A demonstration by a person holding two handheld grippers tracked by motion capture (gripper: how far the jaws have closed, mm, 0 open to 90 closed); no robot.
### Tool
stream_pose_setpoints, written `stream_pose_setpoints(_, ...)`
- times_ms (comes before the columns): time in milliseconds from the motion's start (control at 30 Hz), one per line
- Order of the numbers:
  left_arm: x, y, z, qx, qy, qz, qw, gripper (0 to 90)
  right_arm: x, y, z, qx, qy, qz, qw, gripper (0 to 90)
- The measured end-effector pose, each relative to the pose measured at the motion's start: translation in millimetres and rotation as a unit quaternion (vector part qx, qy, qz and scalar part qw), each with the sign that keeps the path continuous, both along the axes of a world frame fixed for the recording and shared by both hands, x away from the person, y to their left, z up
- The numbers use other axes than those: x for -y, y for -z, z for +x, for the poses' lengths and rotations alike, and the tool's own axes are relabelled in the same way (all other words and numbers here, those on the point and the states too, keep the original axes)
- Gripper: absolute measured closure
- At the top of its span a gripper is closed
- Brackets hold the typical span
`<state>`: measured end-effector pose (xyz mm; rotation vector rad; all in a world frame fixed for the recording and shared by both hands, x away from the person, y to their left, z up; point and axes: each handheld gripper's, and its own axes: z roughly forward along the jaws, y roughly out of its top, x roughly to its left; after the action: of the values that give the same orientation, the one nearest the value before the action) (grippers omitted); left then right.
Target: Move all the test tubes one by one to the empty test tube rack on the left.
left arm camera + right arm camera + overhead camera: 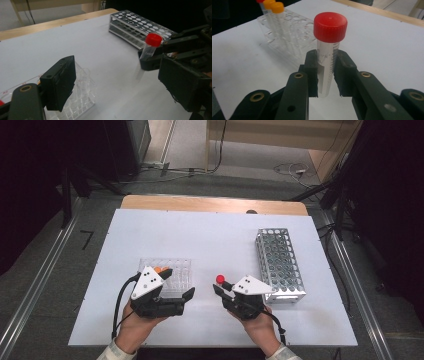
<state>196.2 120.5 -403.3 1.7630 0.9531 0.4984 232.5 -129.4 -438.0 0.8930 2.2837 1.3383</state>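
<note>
Clear graduated tube (325, 72) with red screw cap (330, 26), upright, clamped between the pads of the right gripper (327, 75) above the white table (210, 240). Left gripper (115, 80) released, nothing between its pads. Clear plastic rack (289, 32) holds orange-capped tubes (277, 8). Metal rack (280, 265) stands well apart.

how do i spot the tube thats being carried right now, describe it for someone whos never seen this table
On the white table, look between the clear plastic rack and the metal rack. There the right gripper clamps a clear tube upright. Its cap is red, while the tubes in the clear rack have orange caps.
</note>
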Motion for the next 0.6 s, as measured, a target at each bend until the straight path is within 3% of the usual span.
stream_pose_setpoints(267, 12.4, 0.7, -6.3, 0.001, 0.038, -0.001, 0.9993, 30.5, -23.5, 5.7, -10.0, 0.001, -0.037, -0.009, 0.9993, 71.2)
stream_pose_setpoints(600, 21.2, 7.1, -5.4, -0.009, 0.069, 0.017, 0.9974, 55.9, -41.9, 5.5, -21.3, 0.005, -0.070, -0.010, 0.9975, 71.2)
